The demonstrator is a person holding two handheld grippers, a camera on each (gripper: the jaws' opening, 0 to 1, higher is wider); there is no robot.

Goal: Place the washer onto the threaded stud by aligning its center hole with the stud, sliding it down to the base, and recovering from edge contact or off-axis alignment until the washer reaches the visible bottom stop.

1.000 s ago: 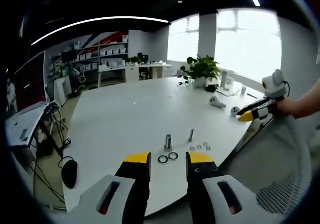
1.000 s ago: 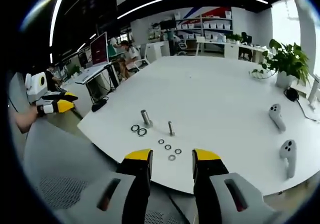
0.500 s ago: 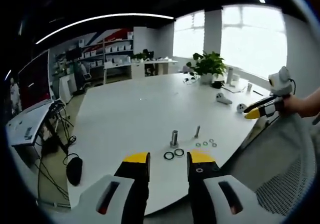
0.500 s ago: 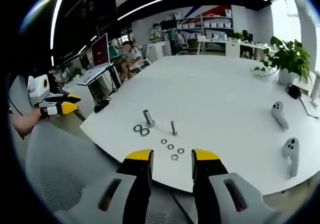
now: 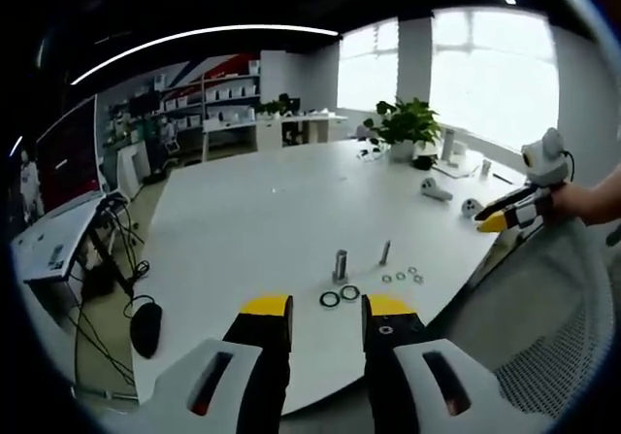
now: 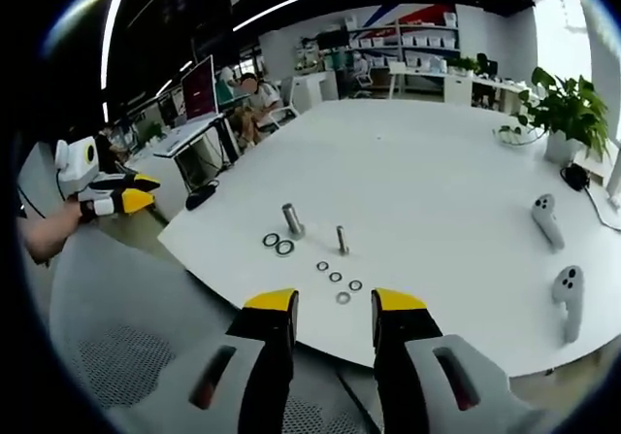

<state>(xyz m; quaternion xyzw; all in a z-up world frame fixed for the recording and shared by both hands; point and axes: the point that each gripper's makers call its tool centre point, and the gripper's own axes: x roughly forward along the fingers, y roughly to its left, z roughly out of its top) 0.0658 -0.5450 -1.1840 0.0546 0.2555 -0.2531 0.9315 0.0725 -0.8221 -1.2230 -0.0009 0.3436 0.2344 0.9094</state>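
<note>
Both grippers hang short of the white table (image 6: 437, 191), jaws parted and holding nothing: the right gripper (image 6: 333, 303) and the left gripper (image 5: 327, 307). Just past the table's near edge lie four small washers (image 6: 339, 282). Beyond them stands the thin stud (image 6: 342, 240), beside a thicker post (image 6: 289, 219) with two dark rings (image 6: 277, 245) at its foot. Two white controllers (image 6: 557, 259) lie well apart from the stud.

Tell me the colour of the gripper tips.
Yellow fingertips, best seen in the right gripper view.
</note>
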